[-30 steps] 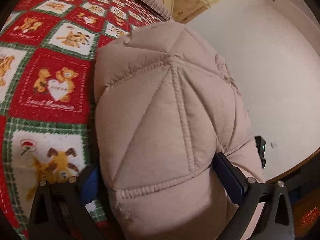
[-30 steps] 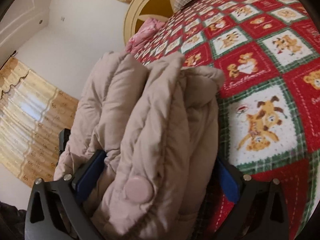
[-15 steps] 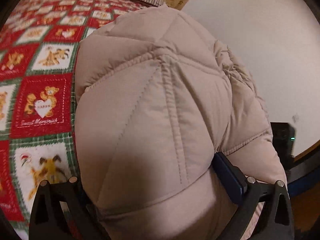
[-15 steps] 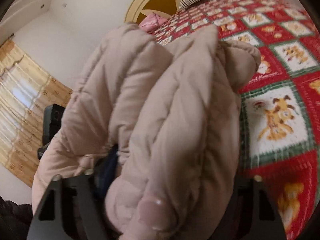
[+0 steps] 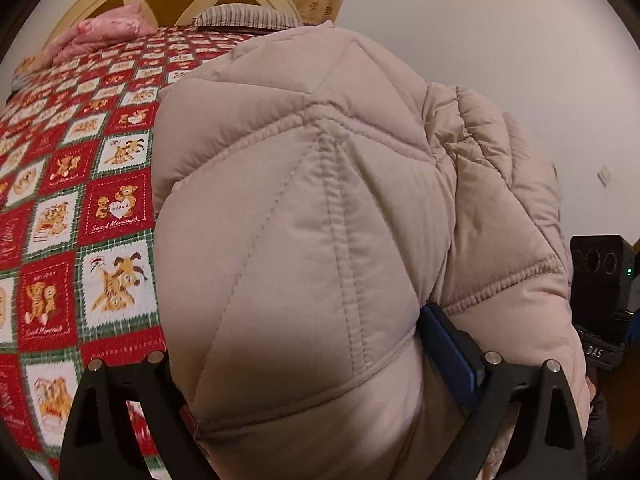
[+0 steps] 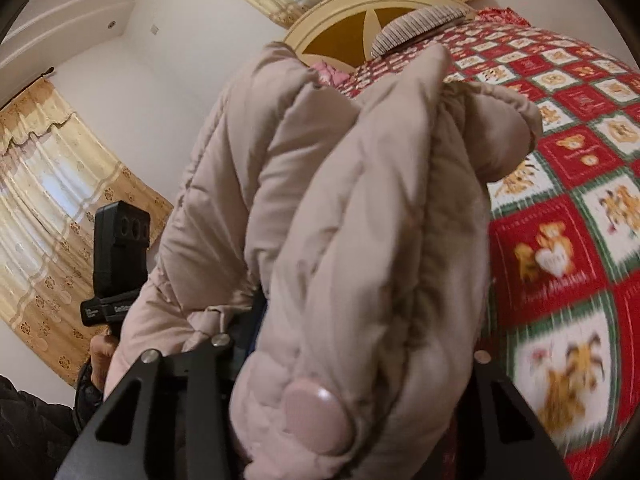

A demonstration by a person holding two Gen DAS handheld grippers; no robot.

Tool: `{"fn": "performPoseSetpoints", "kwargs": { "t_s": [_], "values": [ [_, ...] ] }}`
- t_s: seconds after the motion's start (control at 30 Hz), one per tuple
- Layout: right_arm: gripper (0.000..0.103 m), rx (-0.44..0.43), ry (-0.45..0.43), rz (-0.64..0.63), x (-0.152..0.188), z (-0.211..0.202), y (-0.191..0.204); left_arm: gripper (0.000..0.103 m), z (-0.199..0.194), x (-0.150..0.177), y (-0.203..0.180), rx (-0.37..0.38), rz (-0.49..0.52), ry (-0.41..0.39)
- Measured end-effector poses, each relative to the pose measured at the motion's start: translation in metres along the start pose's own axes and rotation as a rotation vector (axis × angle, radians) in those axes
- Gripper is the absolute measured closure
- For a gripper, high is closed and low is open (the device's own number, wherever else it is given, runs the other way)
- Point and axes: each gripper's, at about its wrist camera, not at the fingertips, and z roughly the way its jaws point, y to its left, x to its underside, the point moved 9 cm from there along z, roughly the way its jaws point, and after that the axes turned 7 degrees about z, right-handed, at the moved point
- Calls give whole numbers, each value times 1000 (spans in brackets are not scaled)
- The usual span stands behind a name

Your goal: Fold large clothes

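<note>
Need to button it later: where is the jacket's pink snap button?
In the right wrist view, the snap button sits low centre on the beige jacket, between the right gripper's jaws.

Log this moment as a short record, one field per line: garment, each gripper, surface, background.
garment: beige quilted puffer jacket, bunched and held up over the bed, round pink snap button facing the right camera
left gripper: left gripper shut on the jacket's padded fabric
right gripper: right gripper shut on a thick fold of the jacket
surface: red and green teddy-bear patterned bedspread
background: cream round headboard, pink pillow, gold curtains
</note>
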Motion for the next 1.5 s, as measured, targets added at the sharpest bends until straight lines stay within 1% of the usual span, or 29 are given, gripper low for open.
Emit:
{"fn": "performPoseSetpoints", "kwargs": {
  "t_s": [0.1, 0.17, 0.3, 0.43, 0.5, 0.57, 0.6, 0.7, 0.77, 0.93, 1.1, 1.23, 1.33, 1.43, 1.5],
  "values": [
    [57, 3, -17, 9, 10, -12, 3, 7, -2, 8, -7, -17, 30, 7],
    [57, 1, -28, 15, 17, -20, 3, 7, -12, 23, -16, -28, 51, 12],
    [57, -10, -37, 56, 26, -26, -7, 7, -19, 38, -32, -42, 80, 32],
    [57, -11, -56, 69, 26, -26, -13, 7, -29, 55, -48, -49, 97, 24],
    [57, -5, -61, 61, 26, -25, -13, 7, -32, 60, -53, -53, 98, 19],
    [57, 18, -59, 57, 27, -24, -16, 7, -33, 65, -51, -72, 87, 6],
    [57, 32, -58, 52, 21, -19, -15, 7, -35, 68, -51, -76, 81, 0],
    [57, 65, -63, -2, 17, -12, -9, 7, -39, 73, -46, -57, 44, -13],
    [57, 70, -64, -14, 12, -9, -6, 7, -41, 74, -46, -54, 37, -21],
    [57, 60, -79, -17, 4, -13, -7, 7, -47, 67, -57, -50, 68, -42],
    [57, 62, -83, -14, 3, -13, -15, 7, -45, 65, -55, -41, 50, -45],
    [57, 70, -71, -33, -4, -15, -16, 7, -41, 57, -57, -19, 51, -44],
    [57, 85, -62, -39, -12, -17, -24, 7, -33, 53, -59, 5, 39, -38],
    [58, 101, -74, -43, -25, -19, -30, 7, -28, 46, -61, 17, 27, -41],
    [58, 109, -92, -56, -27, -23, -28, 7, -27, 41, -63, 31, 26, -43]
  ]
}}
